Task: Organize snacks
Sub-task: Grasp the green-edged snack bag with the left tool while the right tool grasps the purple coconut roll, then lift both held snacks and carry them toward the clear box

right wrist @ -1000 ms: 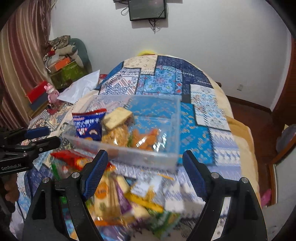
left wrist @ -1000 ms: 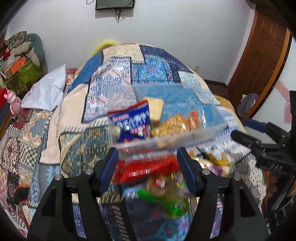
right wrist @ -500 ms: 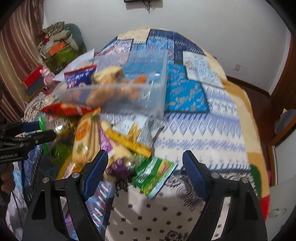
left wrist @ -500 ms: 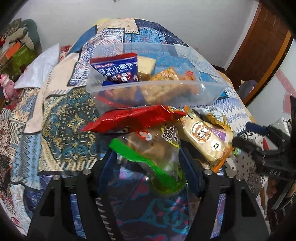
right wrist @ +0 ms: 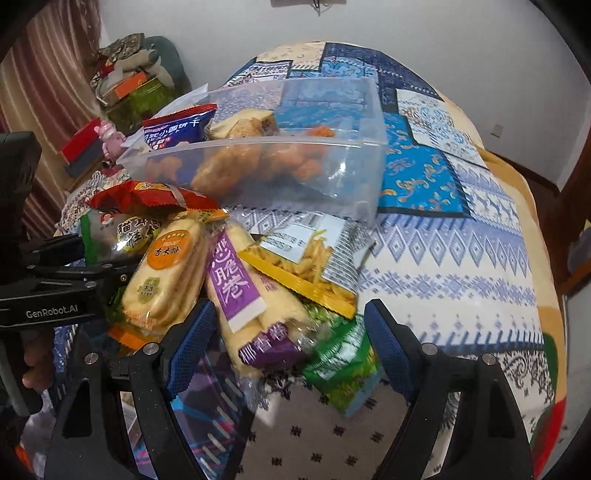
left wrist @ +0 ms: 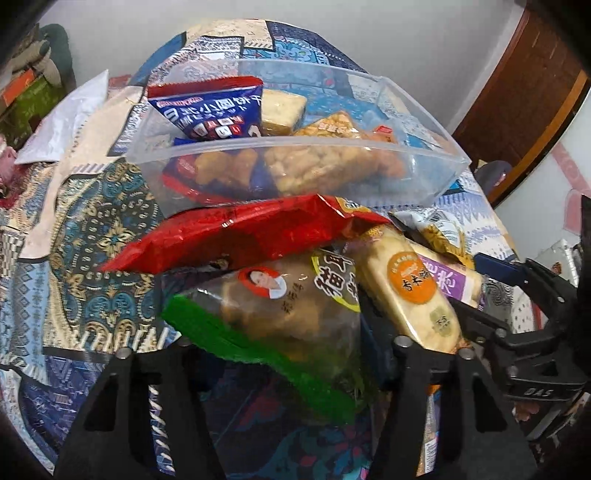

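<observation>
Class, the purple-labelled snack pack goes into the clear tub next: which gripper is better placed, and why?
Probably right. The right gripper is open with the purple-labelled pack between its fingers, while the left gripper straddles the green-edged bag.

We see plain white wall (right wrist: pixel 424 33), dark brown wooden door (left wrist: pixel 517 99), striped brown curtain (right wrist: pixel 40 96), blue patchwork bedspread (right wrist: pixel 461 240) covering bed.

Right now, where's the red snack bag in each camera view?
Left wrist: red bag, centre, just below the clear bin and above the open left gripper.
Right wrist: red bag, left of centre, at the bin's lower-left corner.
Shared landmark: the orange-label cracker pack.
</observation>
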